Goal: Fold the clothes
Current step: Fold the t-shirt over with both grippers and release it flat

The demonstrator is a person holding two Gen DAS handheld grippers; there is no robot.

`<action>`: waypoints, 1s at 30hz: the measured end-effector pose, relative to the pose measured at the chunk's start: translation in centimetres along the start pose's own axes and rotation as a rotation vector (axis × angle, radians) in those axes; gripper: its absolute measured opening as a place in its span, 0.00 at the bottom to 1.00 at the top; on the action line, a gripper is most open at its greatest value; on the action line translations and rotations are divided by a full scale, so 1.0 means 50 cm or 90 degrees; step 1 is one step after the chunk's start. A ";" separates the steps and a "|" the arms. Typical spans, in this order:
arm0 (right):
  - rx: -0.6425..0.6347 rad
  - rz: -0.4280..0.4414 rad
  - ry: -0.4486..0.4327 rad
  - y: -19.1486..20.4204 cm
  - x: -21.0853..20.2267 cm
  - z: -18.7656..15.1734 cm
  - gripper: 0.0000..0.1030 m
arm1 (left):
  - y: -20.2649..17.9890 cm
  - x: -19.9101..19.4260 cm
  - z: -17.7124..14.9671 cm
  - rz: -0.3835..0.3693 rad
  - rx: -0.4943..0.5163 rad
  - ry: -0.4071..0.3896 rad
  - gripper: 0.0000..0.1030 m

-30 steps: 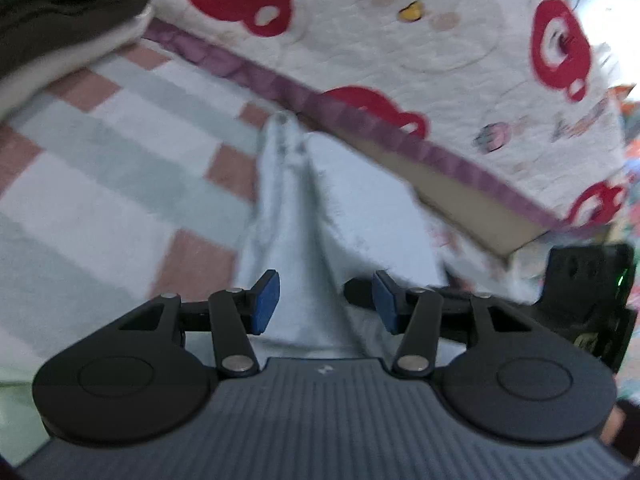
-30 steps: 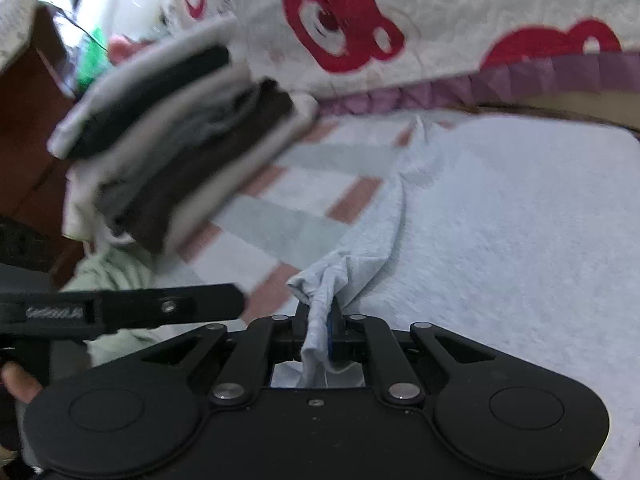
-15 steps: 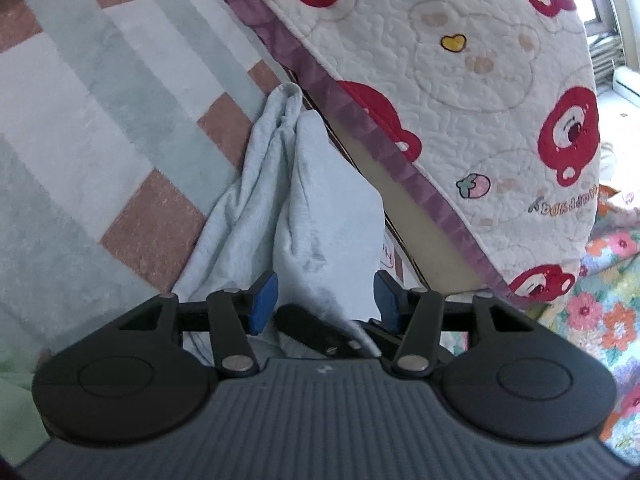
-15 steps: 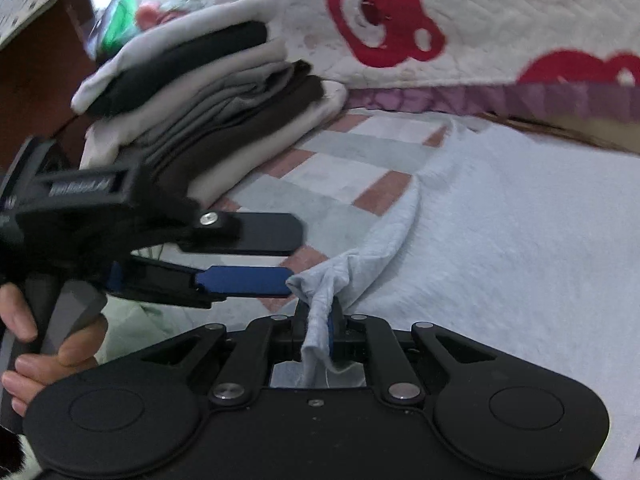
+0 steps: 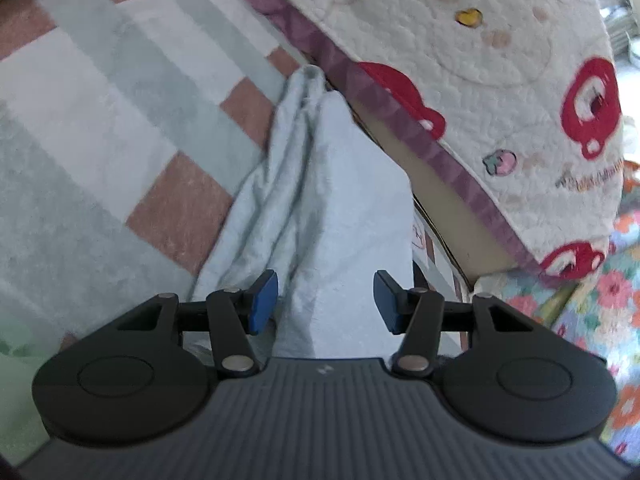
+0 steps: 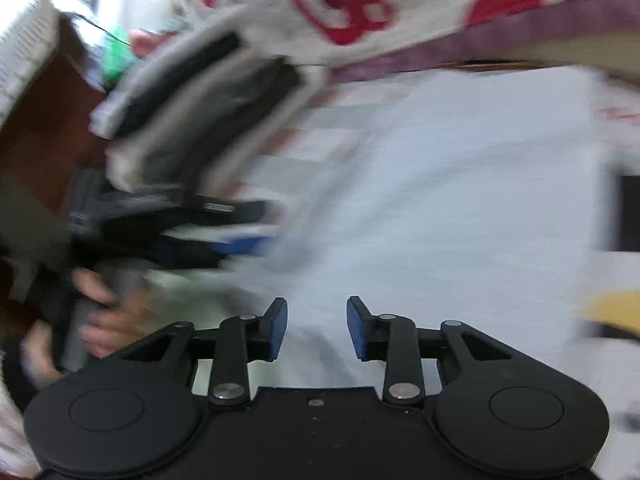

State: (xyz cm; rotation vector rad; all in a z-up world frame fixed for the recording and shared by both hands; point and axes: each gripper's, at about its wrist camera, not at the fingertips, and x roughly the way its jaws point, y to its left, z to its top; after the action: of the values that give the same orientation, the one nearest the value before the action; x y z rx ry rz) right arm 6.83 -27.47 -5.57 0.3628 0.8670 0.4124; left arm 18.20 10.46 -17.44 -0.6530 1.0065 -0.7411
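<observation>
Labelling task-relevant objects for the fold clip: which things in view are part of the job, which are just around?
In the job:
- light blue garment
- stack of folded clothes
- left hand-held gripper, open
- right hand-held gripper, jaws opening, nothing between them

Just around:
- checked rug
- bear quilt
- floral cloth

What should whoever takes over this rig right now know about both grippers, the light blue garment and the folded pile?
Left gripper: open, over the light blue garment, pads not pressing.
Right gripper: jaws opening, nothing between them; view blurred.
Garment lies on the checked blanket beside the bear-print quilt, one edge bunched, not neatly folded.
Folded pile sits beyond the left gripper.
Left: finish folding, add to pile.
</observation>
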 end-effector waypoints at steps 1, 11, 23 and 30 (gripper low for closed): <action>0.003 -0.037 -0.001 -0.019 -0.022 -0.003 0.39 | -0.005 0.004 0.000 0.011 0.010 0.001 0.50; 0.130 -0.090 -0.049 -0.099 -0.121 -0.101 0.47 | -0.085 0.057 -0.013 0.192 0.163 0.030 0.08; 0.062 -0.146 -0.033 -0.044 -0.073 -0.124 0.58 | -0.108 0.003 0.005 0.231 0.198 -0.053 0.06; 0.087 -0.168 -0.058 -0.035 -0.067 -0.127 0.59 | -0.075 -0.012 0.020 0.256 0.168 -0.082 0.00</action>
State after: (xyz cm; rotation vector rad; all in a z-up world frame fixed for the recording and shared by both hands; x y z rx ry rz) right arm 0.23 -29.73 -8.00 0.3847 0.8433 0.0919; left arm 18.02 8.87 -13.84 -0.2535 0.8659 -0.4593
